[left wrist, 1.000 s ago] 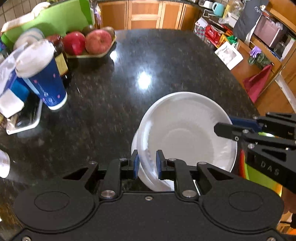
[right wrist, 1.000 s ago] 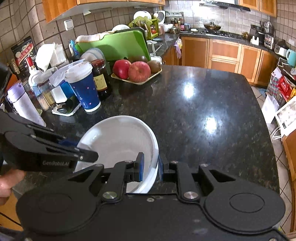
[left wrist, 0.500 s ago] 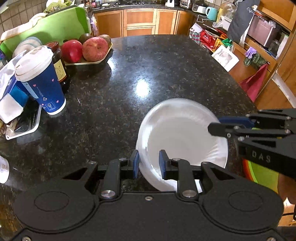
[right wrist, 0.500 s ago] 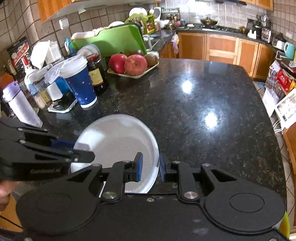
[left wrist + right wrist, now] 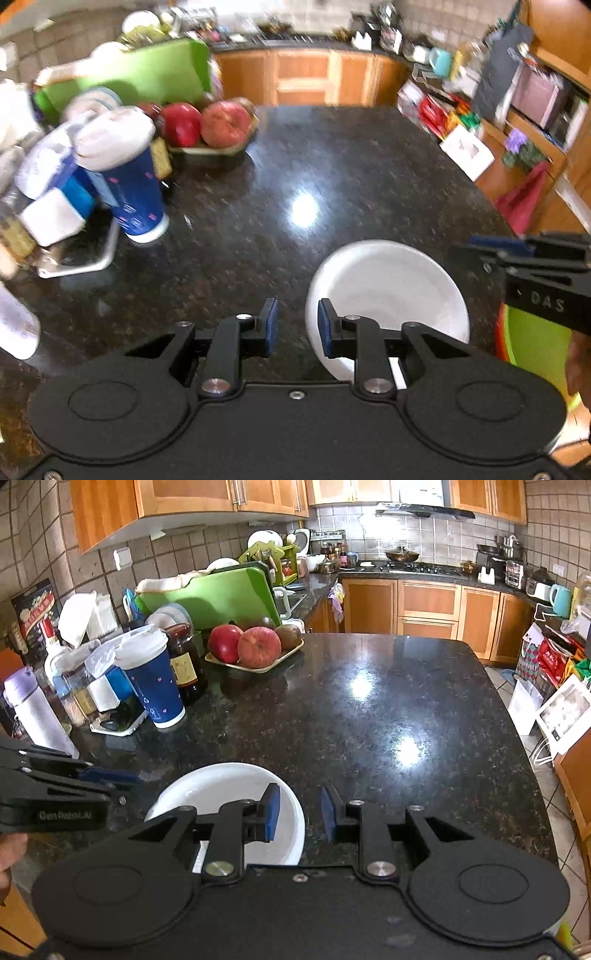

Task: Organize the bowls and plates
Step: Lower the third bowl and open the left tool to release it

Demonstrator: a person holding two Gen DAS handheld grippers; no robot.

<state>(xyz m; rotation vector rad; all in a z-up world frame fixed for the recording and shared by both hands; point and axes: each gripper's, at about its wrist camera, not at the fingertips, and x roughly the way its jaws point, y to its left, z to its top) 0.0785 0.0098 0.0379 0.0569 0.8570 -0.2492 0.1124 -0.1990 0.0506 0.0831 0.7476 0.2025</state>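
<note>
Both tools, left (image 5: pixel 294 326) and right (image 5: pixel 300 813), stand spread, seemingly clear of the white bowl (image 5: pixel 229 794) on the counter (image 5: pixel 369 731).

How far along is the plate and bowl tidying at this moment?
Done: the white plate lies on the counter. In hand: nothing; the left gripper and right gripper are both open and empty. Left: coloured dishes at the left view's edge seem unsorted.

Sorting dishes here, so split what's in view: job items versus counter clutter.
Job:
- white plate
- left hand-held gripper, open
- right hand-held gripper, open

Lying about:
- blue paper cup
- fruit tray
- dark jar
- green cutting board
- purple bottle
</note>
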